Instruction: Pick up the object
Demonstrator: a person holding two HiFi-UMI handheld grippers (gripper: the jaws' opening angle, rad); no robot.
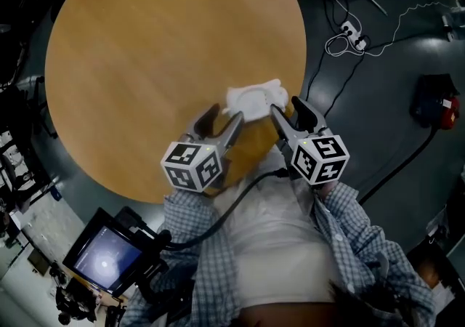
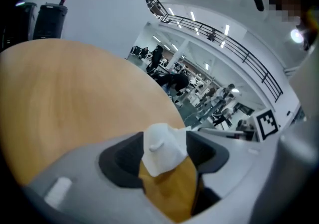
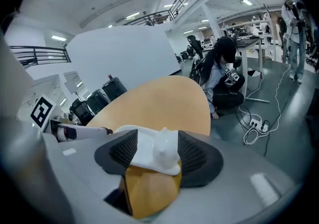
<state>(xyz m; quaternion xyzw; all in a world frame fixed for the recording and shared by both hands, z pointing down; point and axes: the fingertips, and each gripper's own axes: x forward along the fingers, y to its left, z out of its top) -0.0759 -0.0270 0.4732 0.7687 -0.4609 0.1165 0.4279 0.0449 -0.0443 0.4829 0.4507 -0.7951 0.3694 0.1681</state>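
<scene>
Wooden round table [image 1: 145, 64] in head view, white object [image 1: 254, 100] near its close edge, at the tips of my left gripper [image 1: 225, 113] and right gripper [image 1: 286, 106], left gripper view, jaws wide, object between them, right gripper view, jaws likewise spread around it.

A big open lab hall is showing here: people [image 2: 230, 92] are working at distant desks [image 3: 251, 43] beneath a black-railed balcony [image 2: 249, 58]. A white power strip [image 1: 351, 30] is lying on the dark grey floor [image 1: 392, 122].

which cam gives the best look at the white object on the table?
Head view: the white object shows nearly whole on the table, near its edge. Left gripper view and right gripper view each show only one end, between open jaws.
</scene>
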